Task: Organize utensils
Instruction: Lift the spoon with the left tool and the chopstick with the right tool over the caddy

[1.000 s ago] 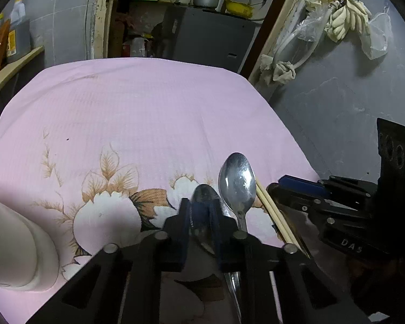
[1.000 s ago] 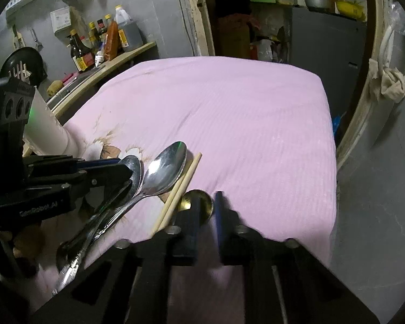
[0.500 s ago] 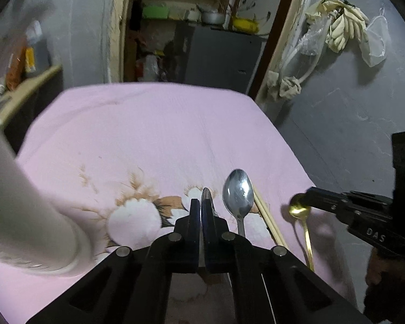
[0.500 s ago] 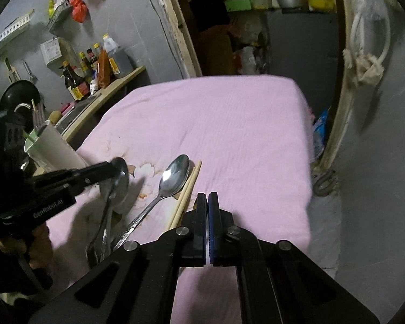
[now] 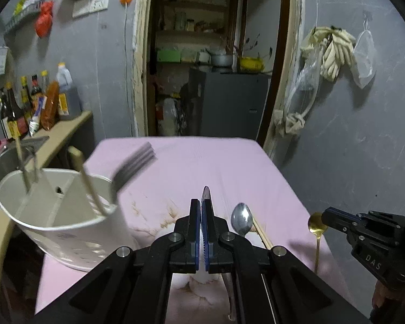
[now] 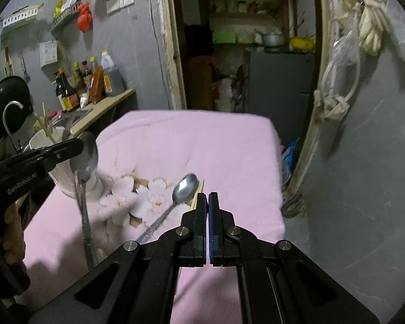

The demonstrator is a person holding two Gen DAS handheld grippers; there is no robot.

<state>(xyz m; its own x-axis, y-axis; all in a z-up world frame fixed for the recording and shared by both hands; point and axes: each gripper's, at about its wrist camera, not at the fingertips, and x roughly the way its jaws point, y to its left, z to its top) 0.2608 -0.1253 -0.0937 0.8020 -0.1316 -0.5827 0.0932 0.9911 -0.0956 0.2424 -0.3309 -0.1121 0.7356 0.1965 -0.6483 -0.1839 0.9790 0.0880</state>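
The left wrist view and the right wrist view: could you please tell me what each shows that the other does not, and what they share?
Only the left wrist view shows the gold spoon pinched in the right gripper, and the fork in the white holder.

Only the right wrist view shows the whole steel spoon hanging from the left gripper.

Both show the pink cloth, the second steel spoon lying on it, and the chopsticks beside that spoon.
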